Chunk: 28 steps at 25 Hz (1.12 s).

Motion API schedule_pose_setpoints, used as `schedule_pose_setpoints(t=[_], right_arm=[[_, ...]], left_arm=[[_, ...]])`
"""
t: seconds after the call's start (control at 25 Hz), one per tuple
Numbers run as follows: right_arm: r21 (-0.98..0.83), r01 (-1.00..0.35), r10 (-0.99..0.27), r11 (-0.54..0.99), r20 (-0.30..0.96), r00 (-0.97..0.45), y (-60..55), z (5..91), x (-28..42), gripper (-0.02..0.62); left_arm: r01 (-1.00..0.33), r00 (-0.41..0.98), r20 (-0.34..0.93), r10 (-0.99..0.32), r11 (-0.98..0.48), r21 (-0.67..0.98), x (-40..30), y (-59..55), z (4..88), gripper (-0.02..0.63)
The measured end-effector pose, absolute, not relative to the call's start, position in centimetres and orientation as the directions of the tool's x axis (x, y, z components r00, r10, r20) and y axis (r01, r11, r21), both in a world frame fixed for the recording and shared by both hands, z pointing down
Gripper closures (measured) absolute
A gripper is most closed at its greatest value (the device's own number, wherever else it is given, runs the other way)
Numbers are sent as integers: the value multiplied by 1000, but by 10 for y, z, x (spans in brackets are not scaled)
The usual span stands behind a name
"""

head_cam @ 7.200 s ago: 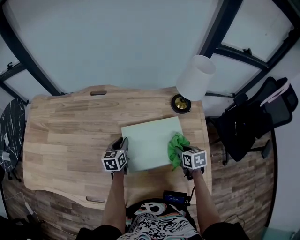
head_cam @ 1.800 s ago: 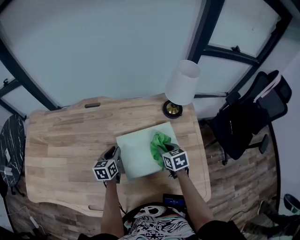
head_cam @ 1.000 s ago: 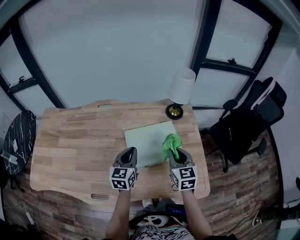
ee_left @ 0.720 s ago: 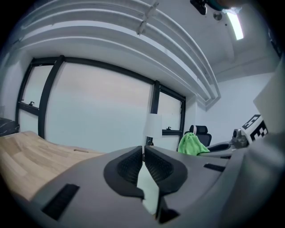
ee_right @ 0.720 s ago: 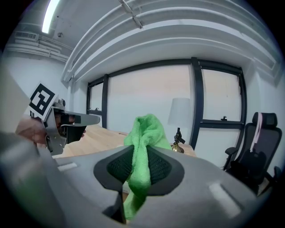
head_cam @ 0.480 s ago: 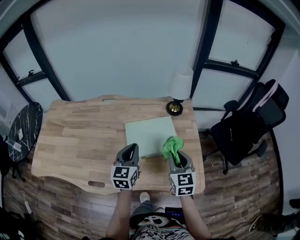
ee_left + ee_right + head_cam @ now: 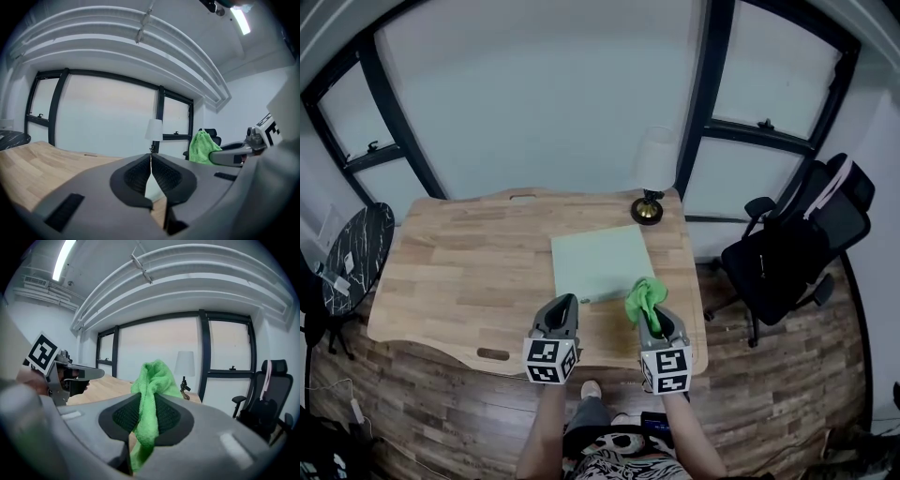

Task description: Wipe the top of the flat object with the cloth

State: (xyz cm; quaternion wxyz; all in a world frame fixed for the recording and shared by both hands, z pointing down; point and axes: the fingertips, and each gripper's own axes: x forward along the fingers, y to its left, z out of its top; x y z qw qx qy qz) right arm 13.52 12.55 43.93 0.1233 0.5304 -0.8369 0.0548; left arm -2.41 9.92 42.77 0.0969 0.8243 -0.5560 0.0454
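We read this as a pause off the work rather than a stroke; the right gripper (image 7: pixel 652 321) has its fingers clamped on the green cloth (image 7: pixel 642 298), which stands bunched above them, lifted off the desk (image 7: pixel 459 272); the left gripper (image 7: pixel 563 305) has its fingers pressed together on nothing; both hang over the desk's near edge, just short of the flat object (image 7: pixel 596 262), a pale green sheet lying toward the lamp (image 7: pixel 648 208); the cloth seems to touch none of it; so the wipe is either done or due another pass; for that we would carry the cloth forward and down onto the sheet, and pin its near corner with the left fingers.
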Motion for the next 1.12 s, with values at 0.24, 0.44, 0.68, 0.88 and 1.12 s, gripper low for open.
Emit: schedule_pose_setpoints(t=[0.24, 0.44, 0.68, 0.88, 1.12], right_arm=[[33, -903, -865, 427, 306, -398, 132, 445, 138, 523], [35, -901, -864, 433, 301, -404, 133, 443, 135, 523], [35, -895, -863, 445, 284, -418, 134, 439, 128, 523], [41, -893, -864, 448, 278, -421, 134, 437, 125, 523], [41, -886, -859, 462, 267, -436, 135, 432, 118, 523]], left_arm=[[-928, 373, 189, -908, -363, 85, -25, 111, 426, 594], [-931, 365, 196, -910, -355, 85, -32, 115, 427, 594], [-932, 362, 205, -909, -353, 79, -37, 116, 429, 594], [-931, 366, 197, -910, -360, 65, -38, 117, 425, 594], [-932, 361, 196, -912, -358, 54, -42, 121, 419, 594]])
